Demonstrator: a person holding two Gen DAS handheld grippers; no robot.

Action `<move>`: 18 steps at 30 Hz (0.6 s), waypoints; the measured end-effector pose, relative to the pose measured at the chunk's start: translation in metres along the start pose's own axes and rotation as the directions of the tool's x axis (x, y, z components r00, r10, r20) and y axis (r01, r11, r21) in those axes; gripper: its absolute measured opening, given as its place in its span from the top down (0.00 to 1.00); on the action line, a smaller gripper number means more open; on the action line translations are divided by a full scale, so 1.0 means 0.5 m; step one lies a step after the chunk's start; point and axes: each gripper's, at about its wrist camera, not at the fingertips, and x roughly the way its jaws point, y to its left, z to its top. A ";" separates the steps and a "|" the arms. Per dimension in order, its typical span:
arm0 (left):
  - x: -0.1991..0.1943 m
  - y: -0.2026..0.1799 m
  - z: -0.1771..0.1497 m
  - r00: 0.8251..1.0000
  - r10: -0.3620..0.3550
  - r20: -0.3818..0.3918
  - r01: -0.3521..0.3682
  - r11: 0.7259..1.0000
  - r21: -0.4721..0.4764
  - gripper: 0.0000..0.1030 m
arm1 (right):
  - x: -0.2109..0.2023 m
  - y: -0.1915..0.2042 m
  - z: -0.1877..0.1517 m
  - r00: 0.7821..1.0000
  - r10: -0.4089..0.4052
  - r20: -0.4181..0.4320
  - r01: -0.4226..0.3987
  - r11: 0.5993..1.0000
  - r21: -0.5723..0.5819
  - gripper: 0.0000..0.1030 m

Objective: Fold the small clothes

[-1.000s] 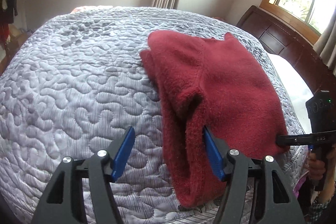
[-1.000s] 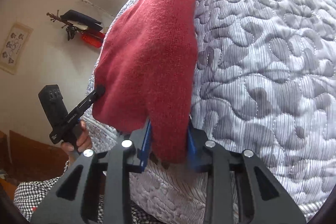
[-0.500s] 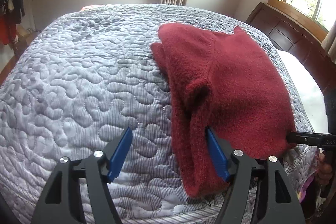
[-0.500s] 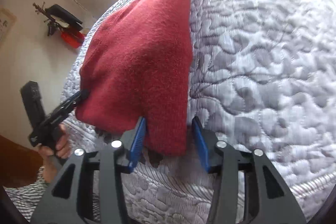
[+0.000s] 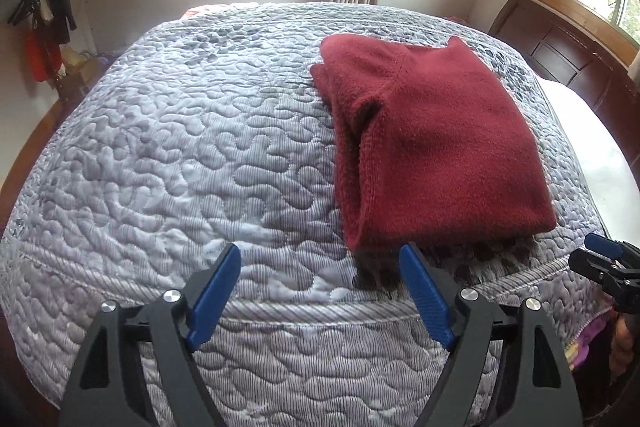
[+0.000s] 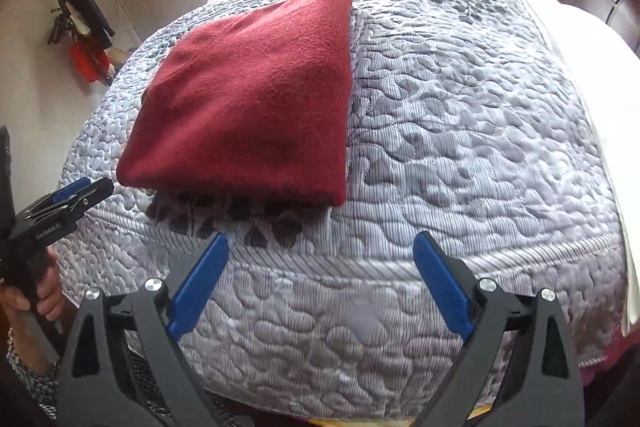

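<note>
Quilted bed (image 5: 168,155) holds the folded red garment (image 5: 440,147) near its edge — left claw (image 5: 320,291) and right claw (image 6: 320,279) released, clear.

Dark red fleece garment (image 5: 436,143), grey squiggle-quilted bedspread (image 5: 180,155), blue claw pads (image 5: 216,287)

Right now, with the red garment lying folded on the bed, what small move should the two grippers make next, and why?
Probably draw both grippers a little further back and leave it alone. The red garment lies flat in a compact fold on the quilt, near the edge. The left gripper and right gripper are both open and off the fabric, so this fold looks finished.
</note>
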 end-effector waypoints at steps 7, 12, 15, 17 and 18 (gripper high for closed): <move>-0.038 -0.010 -0.036 0.999 0.031 0.009 -0.031 1.000 0.005 0.11 | -0.042 0.047 -0.034 0.999 -0.011 0.045 0.013 0.999 -0.036 0.06; -0.066 -0.010 -0.050 0.999 0.039 0.018 -0.039 0.999 -0.010 0.10 | -0.073 0.071 -0.045 0.997 -0.031 0.071 0.034 0.998 -0.048 0.05; -0.085 -0.012 -0.053 0.999 0.045 0.029 -0.045 0.999 -0.007 0.09 | -0.087 0.080 -0.050 0.996 -0.027 0.081 0.032 0.998 -0.053 0.05; -0.097 -0.013 -0.054 0.998 0.046 0.039 -0.046 0.999 -0.005 0.09 | -0.092 0.082 -0.051 0.996 -0.026 0.087 0.031 0.998 -0.054 0.05; -0.103 -0.014 -0.055 0.998 0.048 0.044 -0.048 0.999 -0.005 0.09 | -0.096 0.084 -0.052 0.996 -0.030 0.089 0.035 0.998 -0.053 0.05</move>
